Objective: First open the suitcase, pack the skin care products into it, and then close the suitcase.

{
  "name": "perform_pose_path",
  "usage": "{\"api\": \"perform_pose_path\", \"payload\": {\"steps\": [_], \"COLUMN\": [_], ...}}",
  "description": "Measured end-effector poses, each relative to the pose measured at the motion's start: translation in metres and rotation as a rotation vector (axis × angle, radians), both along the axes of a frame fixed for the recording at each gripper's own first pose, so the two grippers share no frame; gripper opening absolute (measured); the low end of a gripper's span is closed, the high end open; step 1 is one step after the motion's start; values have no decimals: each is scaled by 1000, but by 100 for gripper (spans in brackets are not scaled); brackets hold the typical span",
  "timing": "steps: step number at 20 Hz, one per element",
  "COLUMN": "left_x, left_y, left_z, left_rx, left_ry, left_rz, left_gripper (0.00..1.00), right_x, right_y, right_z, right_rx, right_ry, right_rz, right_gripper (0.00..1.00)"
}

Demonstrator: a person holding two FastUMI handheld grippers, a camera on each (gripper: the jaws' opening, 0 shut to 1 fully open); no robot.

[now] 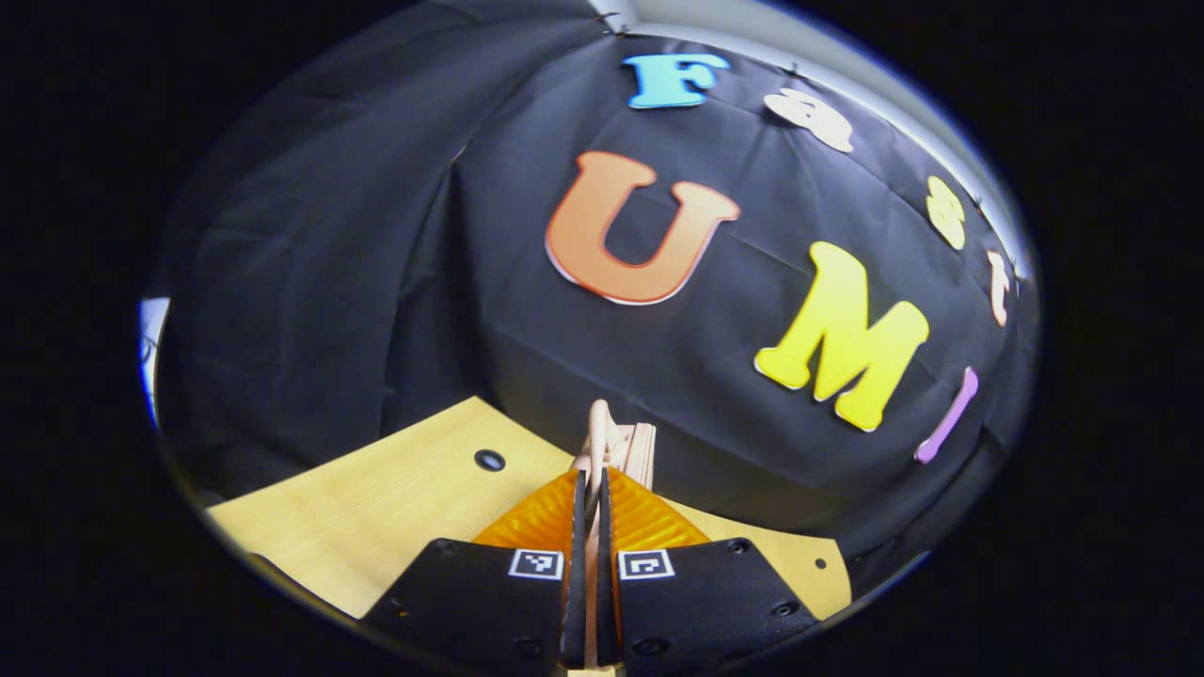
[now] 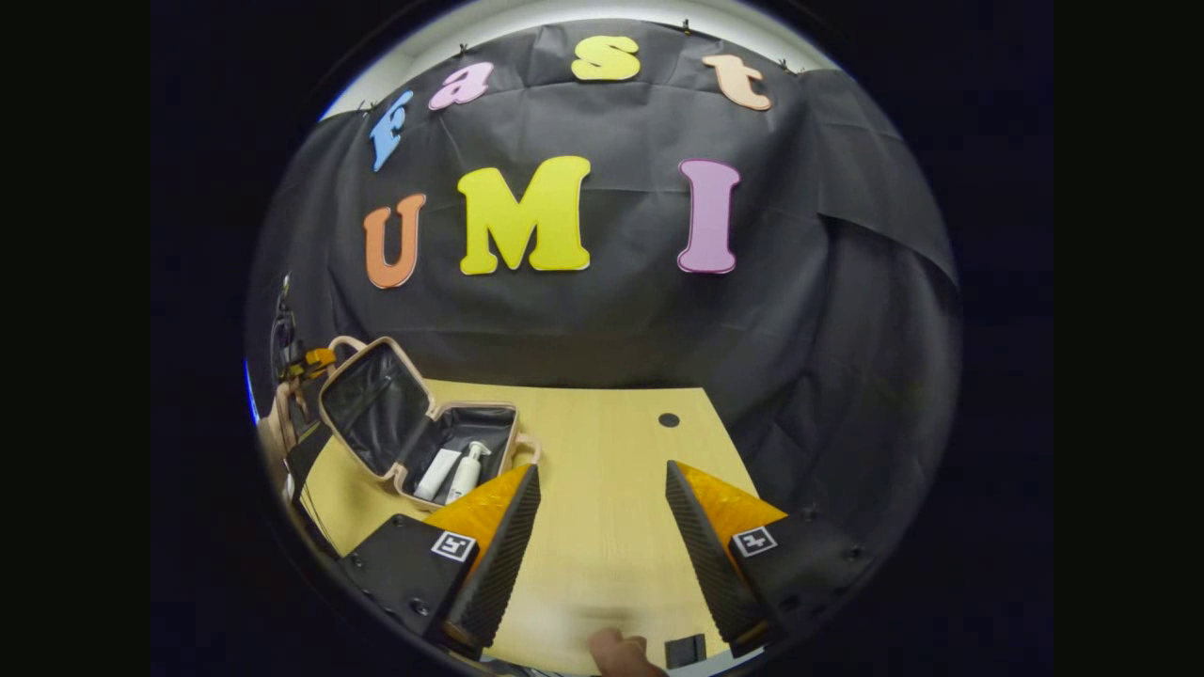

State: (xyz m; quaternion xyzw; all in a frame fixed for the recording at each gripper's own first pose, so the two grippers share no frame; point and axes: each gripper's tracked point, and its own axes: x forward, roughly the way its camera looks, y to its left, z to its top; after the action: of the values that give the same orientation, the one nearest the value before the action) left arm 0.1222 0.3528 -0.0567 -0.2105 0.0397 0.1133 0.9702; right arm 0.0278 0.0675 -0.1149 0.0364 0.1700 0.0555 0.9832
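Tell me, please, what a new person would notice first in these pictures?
First, the open pink suitcase at the table's far left in the right gripper view, with two white bottles inside. Next, the left hand-held gripper shut on the edge of its raised lid. The right hand-held gripper hangs open above bare wood.

Open table on the right; the suitcase and left claw crowd the far left.

In the right gripper view the right claw [image 2: 602, 527] stands with its fingers wide apart over bare table [image 2: 602, 442], and nothing lies between it and the wall except a small dark hole [image 2: 669, 419] in the top. The suitcase [image 2: 414, 432] sits at the left edge with its lid [image 2: 372, 404] tilted up, walling off that side; two bottles [image 2: 451, 473] take up part of the base. In the left gripper view the left claw [image 1: 588, 527] is pinched on the pink rim of the lid [image 1: 611, 442], with bare table [image 1: 395, 498] to its left.
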Motion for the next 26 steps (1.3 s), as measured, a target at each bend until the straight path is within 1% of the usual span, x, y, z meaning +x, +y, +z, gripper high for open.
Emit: {"api": "perform_pose_path", "payload": {"steps": [5, 8, 10, 12, 15, 16, 18, 21, 24, 26], "left_x": [3, 5, 3, 4, 7, 7, 10, 16, 20, 25], "left_y": [-53, -93, -124, -154, -190, -202, -227, -267, -307, -329], "left_z": [20, 24, 32, 27, 20, 17, 10, -11, -42, -66], "left_rx": [116, 230, 282, 310, 440, 462, 456, 455, 522, 551], "left_ry": [-13, 7, 1, 12, 52, 57, 62, 84, 137, 178], "left_rz": [-5, -20, -41, -58, -46, -51, -68, -108, -161, -198], "left_gripper": [8, 7, 7, 7, 8, 7, 7, 8, 8, 7], "right_x": [1, 0, -1, -1, -2, -2, -3, -3, -2, 0], "right_y": [-22, -33, -40, -46, -57, -61, -71, -85, -101, -115], "right_z": [1, 10, 18, 25, 30, 32, 37, 39, 33, 26], "right_rx": [9, -17, -26, -39, -52, -54, -66, -74, -70, -66], "right_ry": [-12, -46, -72, -105, -130, -140, -163, -180, -166, -147], "right_rz": [16, 32, 40, 45, 52, 52, 49, 51, 51, 47], "right_gripper": [79, 80, 80, 80, 80, 80, 79, 80, 79, 80]}}
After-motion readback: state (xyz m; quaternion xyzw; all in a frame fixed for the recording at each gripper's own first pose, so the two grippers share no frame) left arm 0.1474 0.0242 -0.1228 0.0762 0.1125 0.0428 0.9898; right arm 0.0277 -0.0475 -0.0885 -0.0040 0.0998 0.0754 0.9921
